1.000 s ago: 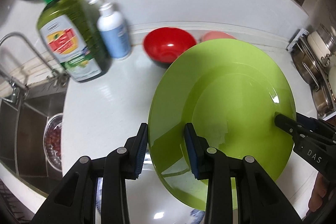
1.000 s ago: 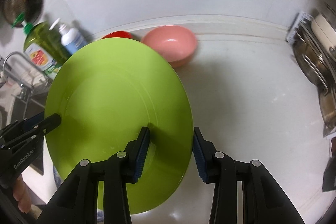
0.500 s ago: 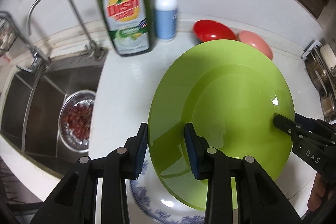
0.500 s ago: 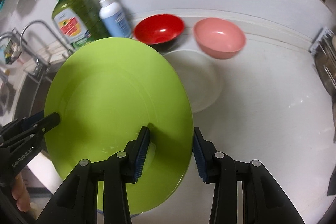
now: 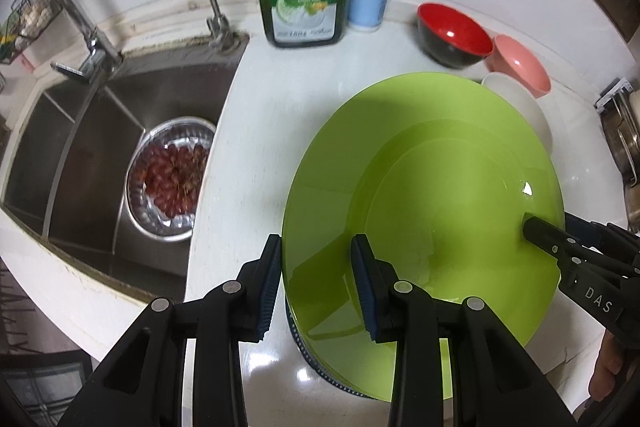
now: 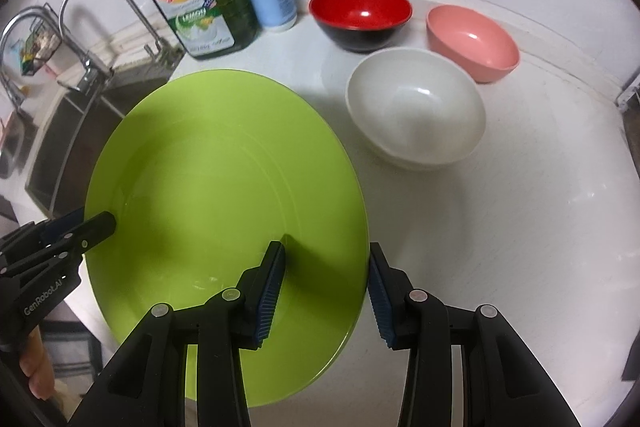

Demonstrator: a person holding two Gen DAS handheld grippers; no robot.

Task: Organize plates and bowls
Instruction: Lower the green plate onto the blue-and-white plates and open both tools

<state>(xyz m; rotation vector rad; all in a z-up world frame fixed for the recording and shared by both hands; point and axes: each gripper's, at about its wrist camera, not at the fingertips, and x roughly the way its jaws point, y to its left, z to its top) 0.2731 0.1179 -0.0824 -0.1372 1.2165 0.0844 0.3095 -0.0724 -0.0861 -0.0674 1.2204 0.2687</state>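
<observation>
I hold the large round lime-green plastic plate (image 6: 224,211) by opposite rims: my left gripper (image 5: 316,287) has its jaws set narrow across the near-left edge, and my right gripper (image 6: 326,291) clasps the rim at the lower centre of its own frame. The plate sits low over a patterned blue-and-white plate (image 5: 304,343), only a dark-dotted edge of which shows beneath it at the bottom of the left view (whether the two touch I cannot tell). Plate stacking therefore appears nearly done, pending release. The bowls remain unsorted: the white round bowl (image 6: 416,111), the red bowl with black outside (image 6: 360,15) and the pink bowl (image 6: 472,43) stand separately in the upper right.
</observation>
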